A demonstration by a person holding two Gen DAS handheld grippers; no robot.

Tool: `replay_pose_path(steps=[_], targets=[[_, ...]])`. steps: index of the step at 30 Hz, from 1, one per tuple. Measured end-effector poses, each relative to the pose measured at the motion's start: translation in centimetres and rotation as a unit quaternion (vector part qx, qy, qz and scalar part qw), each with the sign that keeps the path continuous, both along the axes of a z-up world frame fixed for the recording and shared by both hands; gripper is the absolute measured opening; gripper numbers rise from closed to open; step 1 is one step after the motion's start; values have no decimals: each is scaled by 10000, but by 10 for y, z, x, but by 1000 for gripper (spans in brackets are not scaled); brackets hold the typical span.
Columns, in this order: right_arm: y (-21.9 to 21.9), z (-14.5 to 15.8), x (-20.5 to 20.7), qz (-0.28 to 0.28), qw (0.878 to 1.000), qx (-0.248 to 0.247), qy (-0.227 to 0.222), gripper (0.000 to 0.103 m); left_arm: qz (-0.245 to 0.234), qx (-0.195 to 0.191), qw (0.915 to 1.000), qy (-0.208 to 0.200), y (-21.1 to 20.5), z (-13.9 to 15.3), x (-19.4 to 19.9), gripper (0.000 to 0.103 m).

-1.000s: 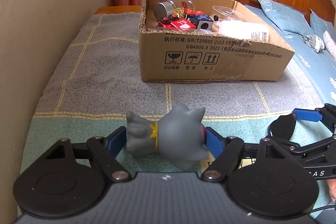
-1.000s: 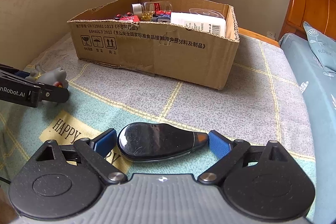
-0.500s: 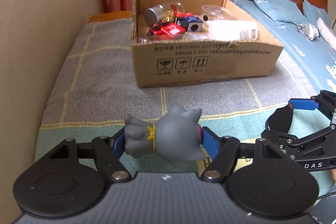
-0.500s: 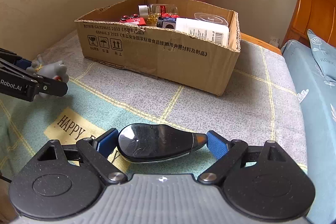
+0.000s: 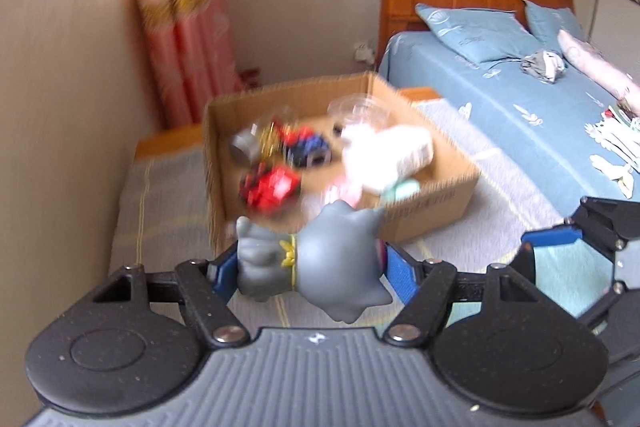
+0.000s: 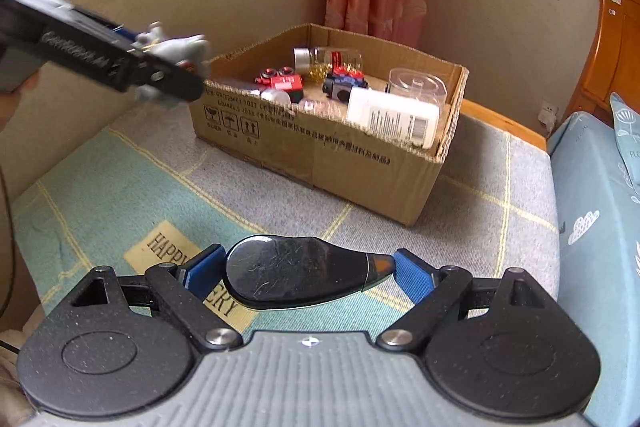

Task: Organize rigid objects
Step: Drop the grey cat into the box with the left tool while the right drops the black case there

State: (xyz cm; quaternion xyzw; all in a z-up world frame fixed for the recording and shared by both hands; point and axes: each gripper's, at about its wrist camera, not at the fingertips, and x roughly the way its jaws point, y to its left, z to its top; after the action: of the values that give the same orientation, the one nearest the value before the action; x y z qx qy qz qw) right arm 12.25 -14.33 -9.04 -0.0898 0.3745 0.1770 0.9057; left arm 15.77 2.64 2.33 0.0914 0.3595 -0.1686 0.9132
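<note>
Grey toy figure [image 5: 316,259]: squeezed between the blue pads of the left gripper [image 5: 310,267], jaws pressed on both of its sides, up in the air just in front of the cardboard box [image 6: 320,163]. Black shiny teardrop-shaped thing [image 6: 296,277]: clamped end to end in the right gripper [image 6: 300,273], round end on one pad, thin tip on the other, above the patchwork blanket [image 6: 120,187].

Box on the blanket, open on top, already half full: red toy car [image 6: 280,83], blue toy block [image 6: 344,85], glass jar [image 6: 328,57], clear round tub [image 6: 418,87], white bottle [image 6: 392,115].

Step in hand, most likely: carry both things over the near wall of the box and set them inside.

How to do it well:
- Lift high enough to clear the cardboard rim; no bumping.
- Aim for a bare patch of box floor, such as the left near corner, not onto the jar or tub.
- One gripper in at a time, to keep the two from knocking together.
- Lower first, then let go gently; no dropping from high up.
- Careful with the black thing: held only by its ends, could slip or twist.
</note>
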Motion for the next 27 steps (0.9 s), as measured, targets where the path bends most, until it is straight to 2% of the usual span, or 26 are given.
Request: replay_pose_path(steps=[5,13,16,18,19,22,27], targets=[[-7,20,7,72,9998,70,-188,93,-188,397,9987,-265,-23,13,34,72],[-12,37,14,-7,9990,40,-445,93,-226,707,9971,-176,-42,8,93,72],[-12,38,18,-16,9989,38,-457,93,-164,667,9975,-168,-43,0,107,77],[-12,39,19,-12,9989,44,-462,93,-1,722,9972,-215,-42,-5,109,92],[-12,39,20,-9,9989,46,-460,93,67,723,9971,-240,-40,-6,107,92],[-12,40,24,20,9990,84,-440,93,3,480,9985,-254,-31,-5,93,92],[-9,42,31,80,9990,139,-420,93,194,31,9993,-317,-6,0,65,95]])
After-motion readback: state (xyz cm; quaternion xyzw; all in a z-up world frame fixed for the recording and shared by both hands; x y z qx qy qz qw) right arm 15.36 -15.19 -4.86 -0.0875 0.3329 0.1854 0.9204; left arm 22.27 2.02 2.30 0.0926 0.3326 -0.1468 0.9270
